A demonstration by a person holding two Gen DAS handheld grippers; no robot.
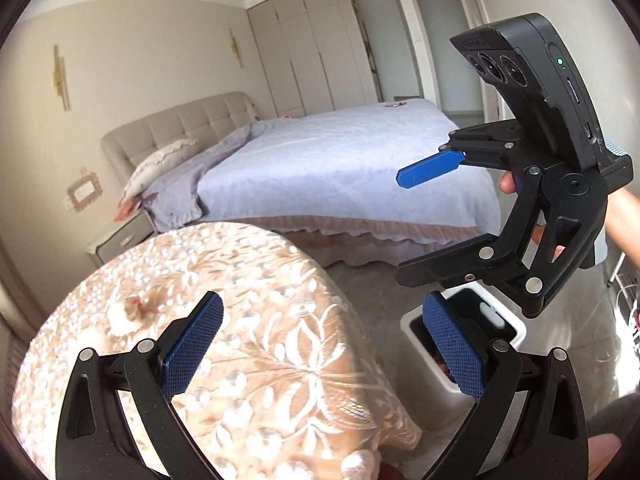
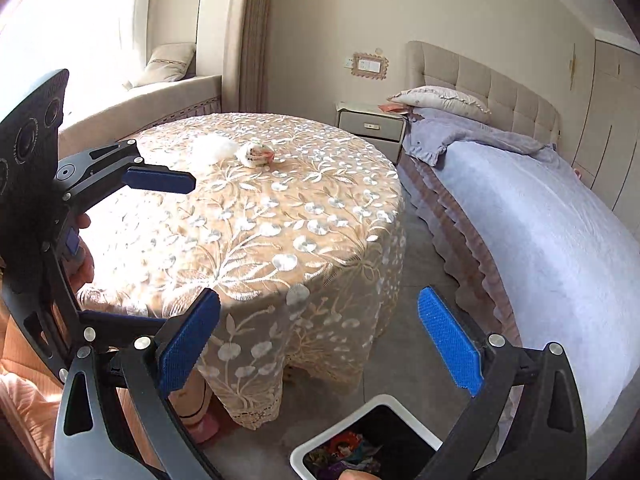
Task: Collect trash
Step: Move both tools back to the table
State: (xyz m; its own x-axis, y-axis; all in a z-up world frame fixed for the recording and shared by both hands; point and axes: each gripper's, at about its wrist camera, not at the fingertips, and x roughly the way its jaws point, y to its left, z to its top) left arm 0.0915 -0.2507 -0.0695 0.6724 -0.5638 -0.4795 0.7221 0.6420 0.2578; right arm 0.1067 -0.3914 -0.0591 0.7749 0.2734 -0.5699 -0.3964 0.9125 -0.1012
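The right gripper [image 2: 318, 344], black-armed with two blue ribbed pads, hangs with its jaws spread wide and nothing between them, above the gap between the table and the bed. Directly below it one white rectangular trash bin [image 2: 340, 420] with a dark inside stands on the grey floor [image 2: 416, 292], and colourful wrappers lie in its bottom.

Two pieces of trash sit on the round table under a beige lace cloth embroidered with white flowers [image 2: 256, 216]: one fluffy white wad [image 2: 212, 148] and one crumpled ball of printed paper [image 2: 256, 154]. They lie just beside each other near the tabletop's far edge, the wad to the left.

The left gripper [image 1: 320, 348], of the same build, has its two pads apart and empty, held over the near right edge of the tabletop, with the bin on the floor beyond its right pad. From its camera, the right gripper shows at upper right, gripped by a hand [image 1: 516, 184].

Further out, one bed with a pale blue cover and tufted beige headboard [image 2: 540, 216] carries one frilled pillow [image 2: 440, 100]. One small grey nightstand [image 2: 370, 124] stands between the bed and the table.
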